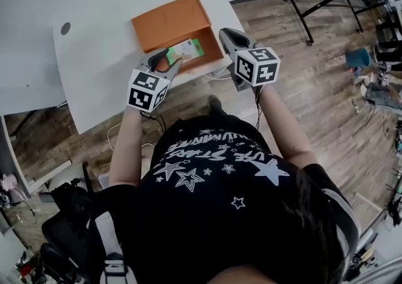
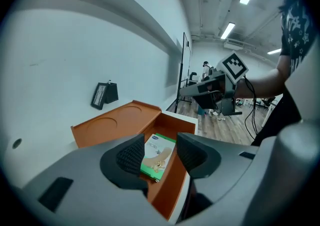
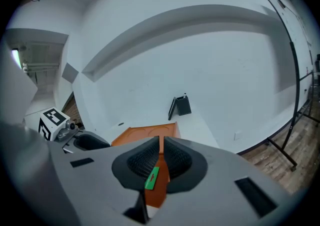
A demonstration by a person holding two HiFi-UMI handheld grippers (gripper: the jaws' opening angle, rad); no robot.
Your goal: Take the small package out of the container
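Left gripper view: my left gripper point(image 2: 161, 142), half open and empty, frames the small package point(image 2: 158, 159) mid-frame, long axis running up-frame. My right gripper point(image 3: 159, 162) is nearly shut, empty and farther off.

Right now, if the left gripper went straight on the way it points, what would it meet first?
Most likely the small package, lying in the open orange container: it sits framed between the parted jaws of the left gripper. Depth is unclear, so the container's near wall might come first.
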